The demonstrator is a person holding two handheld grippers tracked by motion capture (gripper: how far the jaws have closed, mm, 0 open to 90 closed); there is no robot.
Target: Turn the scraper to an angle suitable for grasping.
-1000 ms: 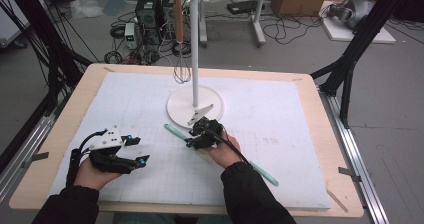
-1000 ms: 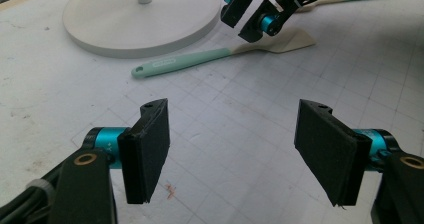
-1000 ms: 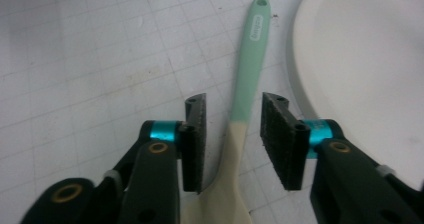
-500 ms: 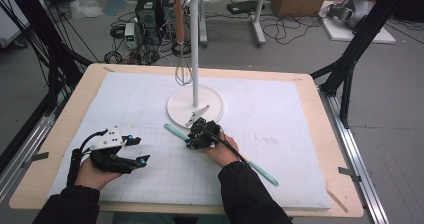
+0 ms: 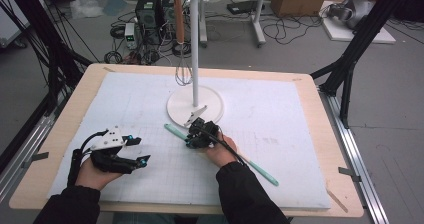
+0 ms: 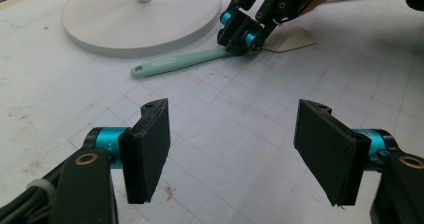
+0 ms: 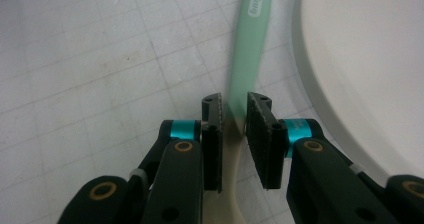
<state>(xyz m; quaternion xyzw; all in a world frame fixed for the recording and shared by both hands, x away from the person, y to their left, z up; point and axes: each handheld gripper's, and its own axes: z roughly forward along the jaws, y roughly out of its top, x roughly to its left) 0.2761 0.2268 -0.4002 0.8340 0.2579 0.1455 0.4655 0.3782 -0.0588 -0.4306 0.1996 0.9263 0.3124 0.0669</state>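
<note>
Spatula (image 5: 173, 130), mint-handled, lies on the white tabletop (image 5: 300, 134) just beside the stand's round base (image 5: 212, 101), its neck between the nearly closed jaws of the right tool (image 7: 234, 129); left tool (image 6: 230, 154) rests released, well apart.

Both grippers are black with teal collars behind flat, dark, rough-faced pads. The left gripper (image 6: 232, 151) shows brass-coloured screw eyelets on its arms and a pale cable tie beside one; a grey three-cornered plate (image 5: 107, 140) sits on top. The right gripper (image 7: 234, 134) trails a black cable. The person's sleeves (image 5: 247, 196) are dark.
</note>
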